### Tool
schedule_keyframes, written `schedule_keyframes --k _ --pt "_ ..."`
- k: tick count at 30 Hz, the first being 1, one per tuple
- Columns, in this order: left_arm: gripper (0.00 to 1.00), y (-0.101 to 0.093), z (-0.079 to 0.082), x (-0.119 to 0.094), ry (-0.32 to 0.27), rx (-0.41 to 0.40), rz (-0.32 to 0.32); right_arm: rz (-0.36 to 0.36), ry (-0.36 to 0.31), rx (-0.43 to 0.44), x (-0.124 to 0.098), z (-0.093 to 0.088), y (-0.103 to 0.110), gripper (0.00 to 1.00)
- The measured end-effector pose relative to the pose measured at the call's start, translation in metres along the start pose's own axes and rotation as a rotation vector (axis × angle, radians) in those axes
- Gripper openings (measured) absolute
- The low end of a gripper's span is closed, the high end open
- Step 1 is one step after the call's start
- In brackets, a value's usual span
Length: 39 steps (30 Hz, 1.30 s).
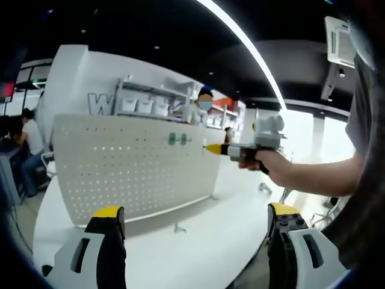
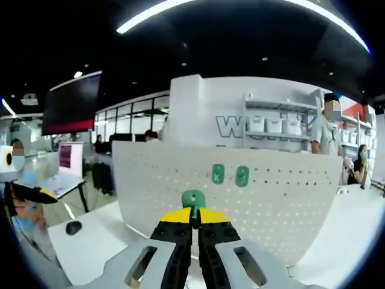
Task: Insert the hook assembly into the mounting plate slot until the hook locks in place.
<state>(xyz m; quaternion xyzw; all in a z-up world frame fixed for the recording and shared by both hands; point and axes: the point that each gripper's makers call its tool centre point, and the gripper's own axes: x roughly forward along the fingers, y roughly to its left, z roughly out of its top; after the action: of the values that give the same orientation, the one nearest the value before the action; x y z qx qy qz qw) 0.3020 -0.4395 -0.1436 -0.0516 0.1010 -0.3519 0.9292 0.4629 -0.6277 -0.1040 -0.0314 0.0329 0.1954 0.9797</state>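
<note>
Green hook (image 2: 194,198) sits clenched in the right gripper (image 2: 194,224), the pegboard (image 2: 283,198) dead ahead at twelve o'clock. Left gripper (image 1: 195,226) hangs released, farther off.

left gripper (image 1: 195,226): fingers wide apart | right gripper (image 2: 194,224): fingers pinched together, raised

open-plan office showroom, white tables (image 1: 198,241), shelving of bins (image 2: 274,123), wall monitor (image 2: 72,103), seated people
</note>
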Motion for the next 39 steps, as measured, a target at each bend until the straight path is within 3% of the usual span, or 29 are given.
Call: schedule_keyframes --k 16,39 --pt "1.0 0.011 -0.001 0.0 0.016 -0.002 0.028 -0.118 -0.031 0.008 0.032 0.01 -0.059 0.0" --pt "1.0 0.026 -0.005 0.001 0.033 -0.016 0.066 -0.207 -0.051 0.018 0.069 0.02 -0.115 0.0"
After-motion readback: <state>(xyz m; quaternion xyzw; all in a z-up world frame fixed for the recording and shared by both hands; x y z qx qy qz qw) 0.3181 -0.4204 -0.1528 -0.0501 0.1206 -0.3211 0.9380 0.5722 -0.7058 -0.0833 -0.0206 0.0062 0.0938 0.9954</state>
